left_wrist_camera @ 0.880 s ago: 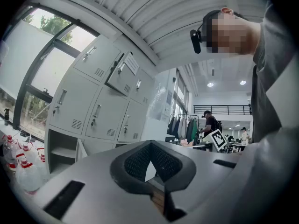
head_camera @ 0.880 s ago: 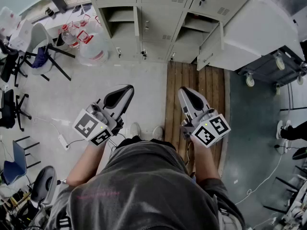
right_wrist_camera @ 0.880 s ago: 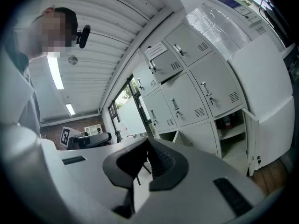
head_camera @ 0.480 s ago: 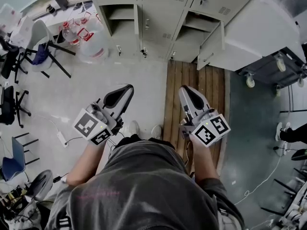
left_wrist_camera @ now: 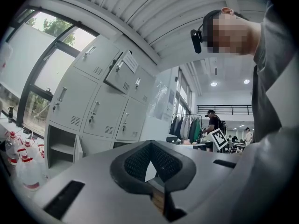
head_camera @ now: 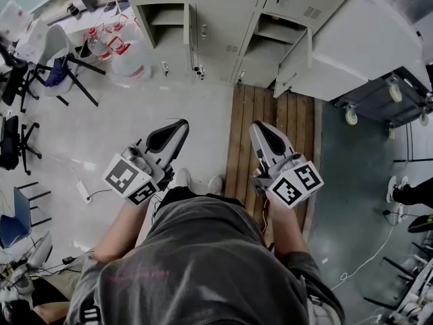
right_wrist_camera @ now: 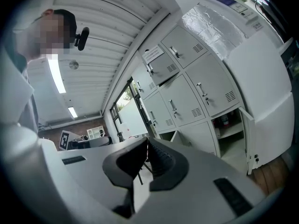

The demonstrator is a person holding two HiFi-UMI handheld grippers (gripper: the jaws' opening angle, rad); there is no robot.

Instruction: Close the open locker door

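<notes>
**Item: locker bank** (head_camera: 223, 19). Grey steel, at the far edge of the head view, well apart from both tools.

**Task's thing: open door** (head_camera: 295, 58). Lower row, right of centre. It is swung outward toward the person over the wooden floor strip (head_camera: 270, 114), and its compartment (head_camera: 270, 42) is exposed. A second lower compartment (head_camera: 166, 15) to the left is also open. The gripper views show an upper door (right_wrist_camera: 161, 66), with a paper on it, standing ajar. Which door the task means cannot be told; the right-hand one stands widest.

**Left tool** (head_camera: 170, 135). Held low in front of the person. Jaws pressed together, nothing between them.

**Right tool** (head_camera: 264, 135). Held over the wooden strip, in line with the wide-open door. Jaws likewise together and empty.

**Also present:** water bottles (head_camera: 128, 63) on the floor left of the lockers; a white unit on casters (head_camera: 365, 46) just right of the open door.

**Step in hand (judged):** approach; no contact yet.

**Handling note (judged):**
- Step in and lay the clenched right tool flat on the door's outer face.
- Press near the free edge, by the handle, not at the hinge.
- Push in a steady arc until the door sits flush.
- Keep the jaws out of the gap between door and frame.
</notes>
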